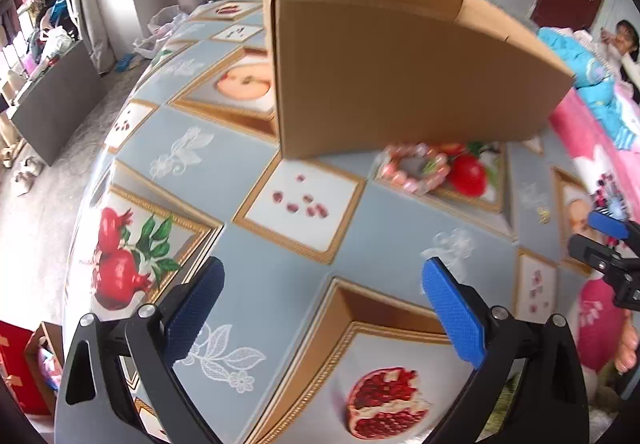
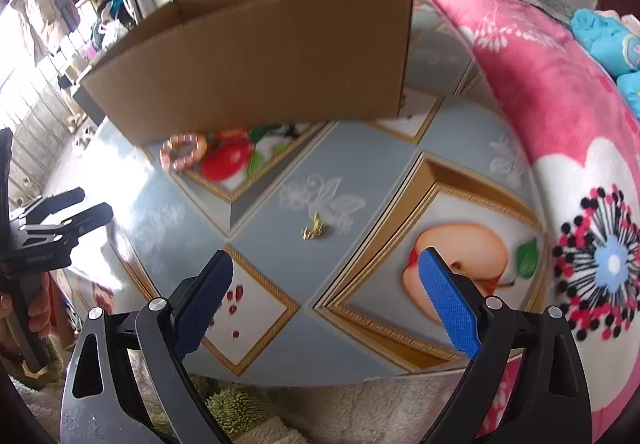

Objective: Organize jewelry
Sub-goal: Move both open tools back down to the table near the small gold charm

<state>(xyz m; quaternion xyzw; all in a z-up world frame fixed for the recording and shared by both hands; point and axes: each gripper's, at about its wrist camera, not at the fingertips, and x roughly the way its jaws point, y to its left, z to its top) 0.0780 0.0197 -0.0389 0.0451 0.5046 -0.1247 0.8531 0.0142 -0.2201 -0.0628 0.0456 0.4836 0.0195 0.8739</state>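
A pink beaded bracelet (image 1: 416,168) (image 2: 183,150) lies on the table just in front of an open cardboard box (image 1: 400,72) (image 2: 256,56). A small gold piece of jewelry (image 2: 314,230) (image 1: 543,215) lies on the tablecloth nearer to me. My left gripper (image 1: 324,280) hangs open over the cloth, well short of the bracelet, with nothing between its blue pads. My right gripper (image 2: 326,276) is open too, with the gold piece just ahead of its fingertips and nothing held. Each gripper shows at the edge of the other's view.
The table (image 1: 256,148) wears a grey-blue cloth printed with fruit pictures. A pink flowered blanket (image 2: 560,148) lies along its right side. A person (image 1: 624,36) sits far right. A fluffy rug (image 2: 360,412) is below the table's near edge; clutter and clothes fill the left.
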